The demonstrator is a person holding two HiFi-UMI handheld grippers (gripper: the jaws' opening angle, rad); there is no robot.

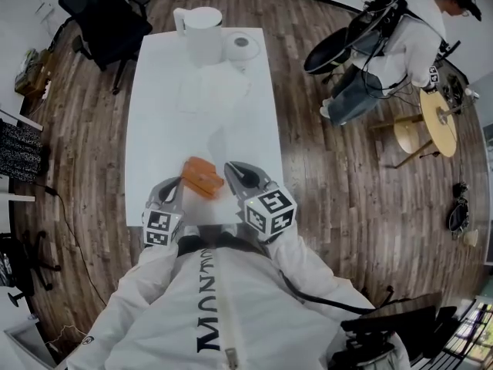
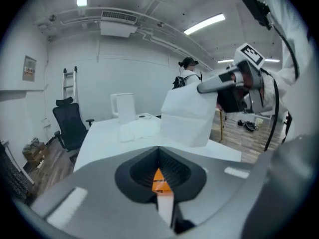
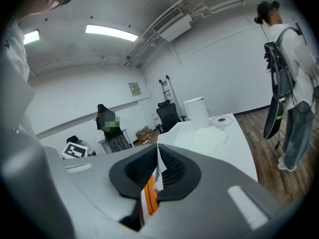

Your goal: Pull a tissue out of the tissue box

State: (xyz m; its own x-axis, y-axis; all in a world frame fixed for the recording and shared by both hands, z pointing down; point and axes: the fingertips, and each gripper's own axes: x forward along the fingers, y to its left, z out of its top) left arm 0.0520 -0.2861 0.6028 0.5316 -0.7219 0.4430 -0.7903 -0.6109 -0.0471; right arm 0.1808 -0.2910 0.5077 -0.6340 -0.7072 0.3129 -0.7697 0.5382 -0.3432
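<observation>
**Fig. 1. Tissue gripped above the pack at the near edge of the worktop**

Nearest to me, both tools sit just over the near edge of the white worktop (image 1: 154,129). My left hand-held gripper (image 2: 159,163) is clenched. In its own view an orange corner of the tissue pack (image 1: 204,177) shows pinched between the dark pads. In the head view its tips meet the pack's left end.

My right hand-held gripper (image 3: 157,166) is also clenched, grasping a white tissue (image 2: 184,118). A thin white edge runs up between its pads. In the left gripper view the sheet hangs from its tips as a broad folded panel, and I cannot see its lower end.

The orange pack lies between the two tools, with the right gripper just beside its right end.

Further along the worktop, well apart from the pack, lies a loose heap of crumpled white tissues (image 1: 209,91). At the far end an upright white jug (image 1: 202,29) with a side handle stands, and a white roll (image 1: 244,46) lies just beside it on the right.

Beyond the worktop the floor is dark wood. A black office chair (image 1: 104,14) stands off the far left corner. A person in white (image 1: 408,37) bends near a round wooden stool (image 1: 439,122) on the right.
</observation>
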